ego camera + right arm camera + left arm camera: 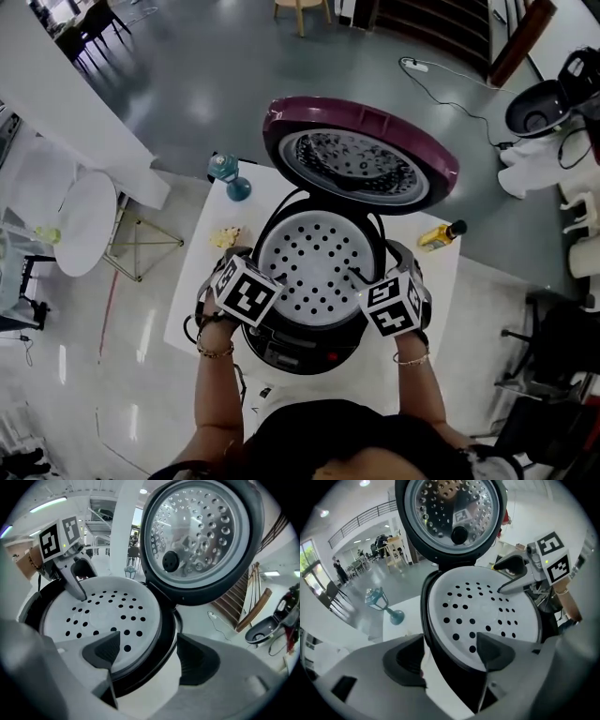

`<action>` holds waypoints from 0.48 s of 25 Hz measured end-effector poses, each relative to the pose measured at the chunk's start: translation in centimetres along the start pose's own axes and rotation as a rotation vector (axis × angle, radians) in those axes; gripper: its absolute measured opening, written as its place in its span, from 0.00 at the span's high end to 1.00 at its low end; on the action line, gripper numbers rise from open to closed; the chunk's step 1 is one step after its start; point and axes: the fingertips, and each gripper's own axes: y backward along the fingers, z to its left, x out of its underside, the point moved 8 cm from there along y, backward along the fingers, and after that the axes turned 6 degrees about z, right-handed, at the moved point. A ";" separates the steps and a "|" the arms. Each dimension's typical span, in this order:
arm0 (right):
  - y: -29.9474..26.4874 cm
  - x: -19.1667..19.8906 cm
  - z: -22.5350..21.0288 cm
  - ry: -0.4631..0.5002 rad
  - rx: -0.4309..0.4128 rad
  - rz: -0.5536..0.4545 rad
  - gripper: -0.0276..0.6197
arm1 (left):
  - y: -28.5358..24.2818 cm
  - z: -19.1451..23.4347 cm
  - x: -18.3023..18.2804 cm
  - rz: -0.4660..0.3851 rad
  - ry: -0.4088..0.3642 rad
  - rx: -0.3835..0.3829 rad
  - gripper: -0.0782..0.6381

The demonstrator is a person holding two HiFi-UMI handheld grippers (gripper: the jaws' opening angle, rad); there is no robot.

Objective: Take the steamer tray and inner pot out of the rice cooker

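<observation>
The rice cooker (309, 347) stands on a white table with its purple lid (361, 150) raised at the back. The white perforated steamer tray (314, 267) sits in its mouth and hides the inner pot. My left gripper (251, 269) is open at the tray's left edge. In the left gripper view one jaw of this gripper (450, 656) hangs outside the cooker wall and the other over the tray (483, 609). My right gripper (370, 274) is open at the right edge. In the right gripper view it (147, 651) straddles the rim of the tray (103, 613) the same way. Neither gripper's pads press on anything.
On the white table (192, 305) a teal lamp-shaped ornament (228, 175) stands at the back left, with a small yellowish item (226, 237) nearer the cooker. A yellow bottle (439, 236) lies at the right. A second cooker (536, 108) sits on the floor far right.
</observation>
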 end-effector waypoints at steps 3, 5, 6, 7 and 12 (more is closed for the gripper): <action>-0.2 -0.1 0.1 -0.004 -0.016 0.007 0.40 | 0.1 0.1 -0.4 -0.003 0.014 0.001 0.46; -0.1 -0.1 0.1 -0.002 0.002 0.003 0.42 | 0.0 0.1 -0.4 -0.008 0.024 -0.011 0.48; 0.0 0.0 0.1 -0.002 0.008 -0.001 0.44 | 0.0 0.2 -0.3 -0.013 0.034 -0.012 0.50; 0.1 0.0 -0.1 -0.003 0.006 -0.006 0.46 | 0.0 0.4 -0.2 -0.018 0.046 -0.012 0.51; 1.4 -0.5 -0.1 0.017 -0.041 -0.062 0.70 | 0.5 0.7 -0.2 -0.026 0.065 -0.037 0.58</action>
